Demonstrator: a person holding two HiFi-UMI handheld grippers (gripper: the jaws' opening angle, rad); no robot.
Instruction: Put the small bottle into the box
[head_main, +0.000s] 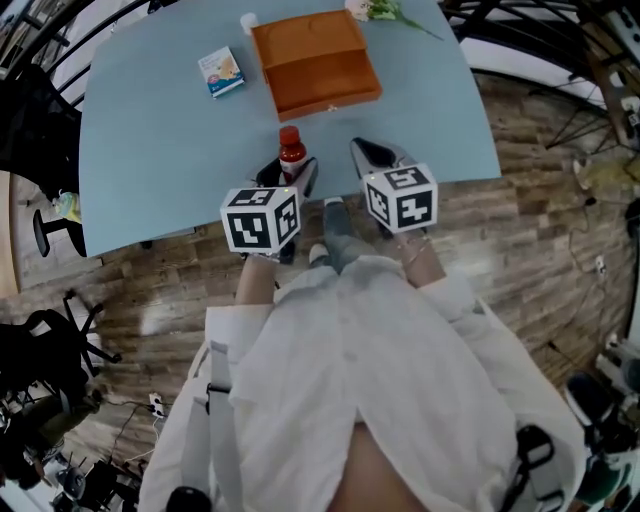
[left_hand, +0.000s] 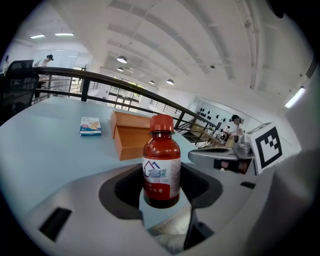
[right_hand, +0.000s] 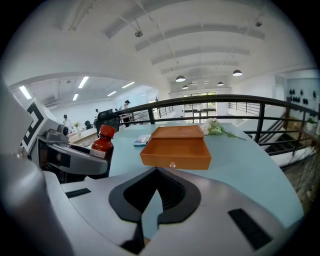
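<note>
your left gripper pinches small bottle at its label, table's near edge | right gripper pressed together, empty | likely light, rigid, slick: hold it upright

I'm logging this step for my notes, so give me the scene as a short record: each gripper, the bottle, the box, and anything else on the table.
left gripper: shut on the bottle
right gripper: shut, empty, beside the left one
bottle: red cap, upright, near the front edge of the table
box: orange, open, farther back, nothing seen inside
also on table: small carton left of the box, flowers at the far edge
task state: bottle not yet in the box
</note>
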